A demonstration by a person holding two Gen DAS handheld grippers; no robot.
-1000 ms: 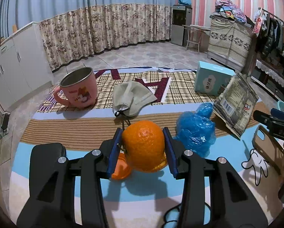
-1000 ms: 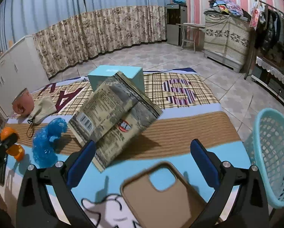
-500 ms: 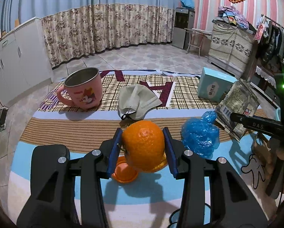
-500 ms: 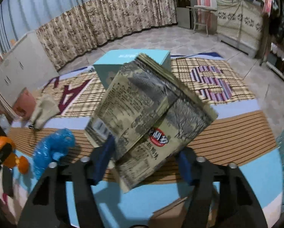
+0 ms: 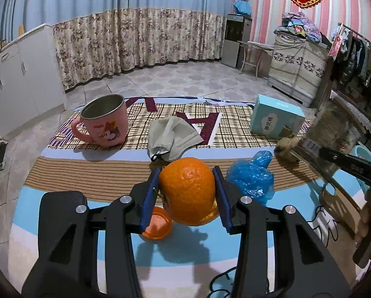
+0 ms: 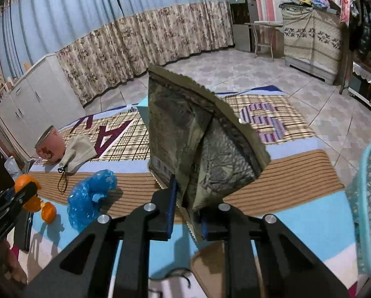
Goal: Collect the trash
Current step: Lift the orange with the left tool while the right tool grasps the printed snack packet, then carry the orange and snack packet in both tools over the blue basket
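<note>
orange (image 5: 187, 190) orange | bag (image 5: 251, 177) blue | cup (image 5: 106, 124) pink | basket (image 6: 369, 208) teal lattice | curtain (image 5: 135, 39) floral

Right hand-held gripper (image 6: 186, 211) — jaws wide apart before — now clamped on the snack bag (image 6: 200, 144), bag lifted upright.

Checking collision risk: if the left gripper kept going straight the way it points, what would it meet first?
Probably the grey face mask, lying just beyond the orange peel that the left gripper holds; depth is uncertain through the fisheye.
</note>
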